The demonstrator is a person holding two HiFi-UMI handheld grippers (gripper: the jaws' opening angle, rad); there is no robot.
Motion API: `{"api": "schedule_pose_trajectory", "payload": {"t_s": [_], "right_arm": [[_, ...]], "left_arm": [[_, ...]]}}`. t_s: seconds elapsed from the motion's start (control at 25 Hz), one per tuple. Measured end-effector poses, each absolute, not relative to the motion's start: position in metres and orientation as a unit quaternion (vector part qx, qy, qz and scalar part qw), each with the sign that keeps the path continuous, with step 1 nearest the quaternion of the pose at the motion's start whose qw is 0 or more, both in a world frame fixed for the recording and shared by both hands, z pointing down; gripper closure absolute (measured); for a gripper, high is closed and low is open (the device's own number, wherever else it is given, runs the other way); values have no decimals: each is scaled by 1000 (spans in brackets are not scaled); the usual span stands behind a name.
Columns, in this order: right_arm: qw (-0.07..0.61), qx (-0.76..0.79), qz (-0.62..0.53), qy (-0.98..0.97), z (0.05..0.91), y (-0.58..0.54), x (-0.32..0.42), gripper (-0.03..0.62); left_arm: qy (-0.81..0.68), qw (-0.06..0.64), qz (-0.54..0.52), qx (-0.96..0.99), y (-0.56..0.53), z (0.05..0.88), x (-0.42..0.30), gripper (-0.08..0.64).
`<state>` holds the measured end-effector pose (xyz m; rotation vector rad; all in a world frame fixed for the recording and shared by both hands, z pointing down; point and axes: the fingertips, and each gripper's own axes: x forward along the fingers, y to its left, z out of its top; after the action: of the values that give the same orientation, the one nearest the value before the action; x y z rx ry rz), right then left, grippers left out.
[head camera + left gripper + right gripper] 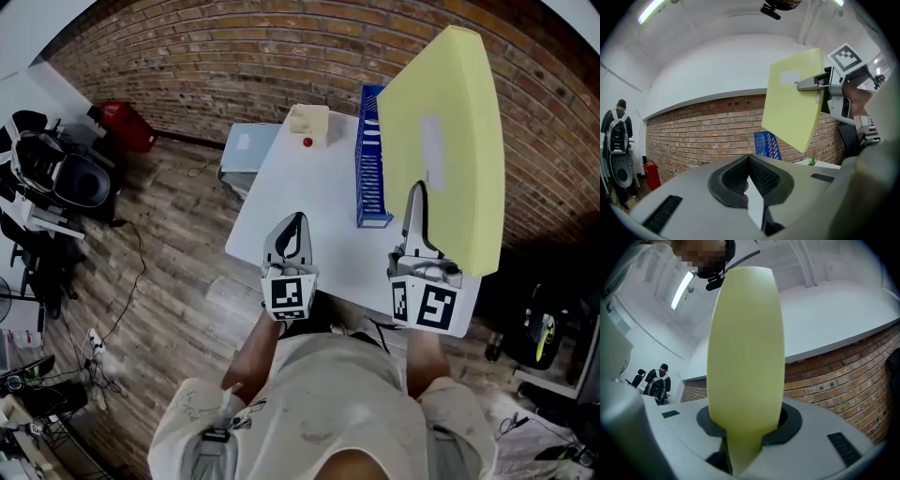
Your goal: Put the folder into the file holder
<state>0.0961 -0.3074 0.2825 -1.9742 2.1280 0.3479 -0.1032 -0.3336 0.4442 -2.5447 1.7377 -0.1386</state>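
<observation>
A large pale yellow folder [450, 141] is held up in the air, tilted, over the right part of the white table [309, 211]. My right gripper [415, 202] is shut on its lower edge. In the right gripper view the folder [745, 348] rises edge-on from between the jaws of my right gripper [743, 430]. The blue slotted file holder [372, 159] stands on the table just left of the folder. My left gripper [293, 225] hovers over the table's near edge, shut and holding nothing. The left gripper view shows the left gripper [749, 158], the folder [792, 103] and the file holder [766, 144].
A small cardboard box [309, 122] with a red ball [307, 142] beside it sits at the table's far end. A grey cabinet [248, 148] stands left of the table. A red crate [127, 124] and black chairs [56, 173] are on the wooden floor. A brick wall runs behind.
</observation>
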Motion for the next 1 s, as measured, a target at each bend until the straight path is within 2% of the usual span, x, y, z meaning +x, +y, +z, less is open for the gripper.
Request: {"api": "schedule_pose_trajectory", "payload": {"t_s": [1.0], "right_arm": [[26,-683,34,729,373,-368,86,433]], "left_arm": [[549,-22,-90,-831,-369,493,-111,552]]}}
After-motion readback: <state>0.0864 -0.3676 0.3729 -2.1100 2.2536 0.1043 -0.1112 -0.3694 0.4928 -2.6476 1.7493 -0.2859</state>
